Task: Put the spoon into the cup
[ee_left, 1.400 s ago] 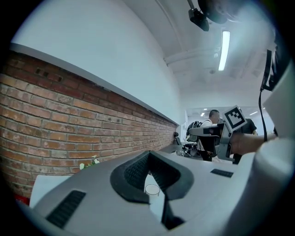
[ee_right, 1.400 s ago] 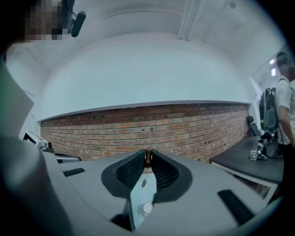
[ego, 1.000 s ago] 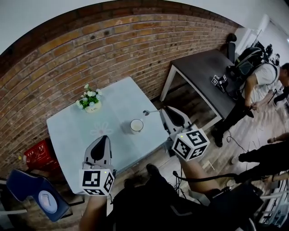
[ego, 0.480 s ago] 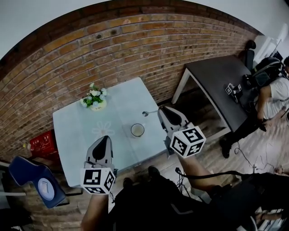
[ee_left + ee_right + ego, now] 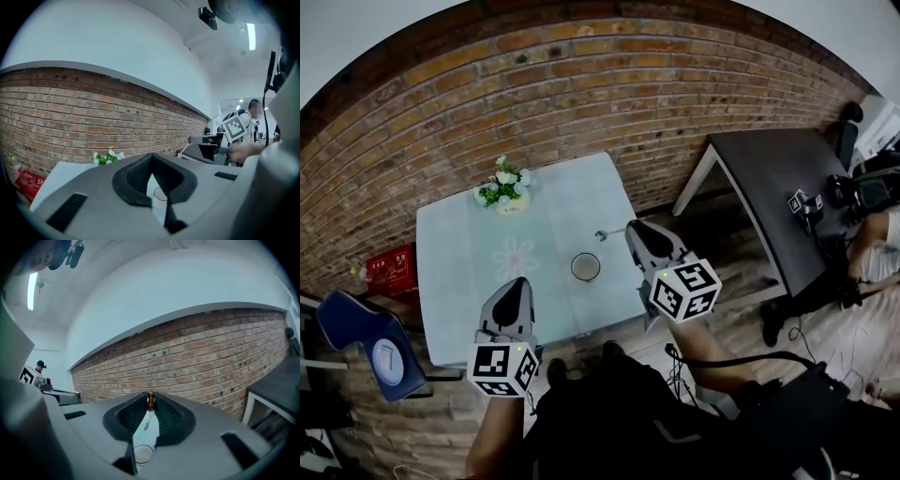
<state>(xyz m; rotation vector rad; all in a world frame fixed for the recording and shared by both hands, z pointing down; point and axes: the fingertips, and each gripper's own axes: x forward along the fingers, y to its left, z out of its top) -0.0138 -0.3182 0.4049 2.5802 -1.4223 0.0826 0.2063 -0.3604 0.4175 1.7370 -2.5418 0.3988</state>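
The person stands at the near edge of a pale desk (image 5: 469, 253) set against a brick wall (image 5: 581, 103), with one tool in each hand. The right tongs (image 5: 630, 229) are clenched on the brown end of the spoon (image 5: 612, 232)'s handle. In the right gripper view the tips pinch that handle right at their point, and the spoon hangs out from them with its bowl away from the tips, lower in that picture. The spoon is in the air over the desk, off to the right of the cup (image 5: 585, 266) and a little beyond it, near it but not touching it, and no part of it is inside the rim. The cup stands upright on the desk towards the near right side. Seen through the right tongs, its open mouth lies below the spoon's bowl with a clear gap between them. The left tongs (image 5: 517, 282) hang over the near left part of the desk, well apart from the cup. In the left gripper view their tips meet with nothing between them, and the cup shows only through the gap behind those tips. A small pot of white flowers (image 5: 503, 187) sits near the far edge of the desk, close to the wall. Off to the right is a second, dark desk (image 5: 769, 178). A red crate (image 5: 391, 270) and a blue chair (image 5: 356, 328) are on the floor to the left.
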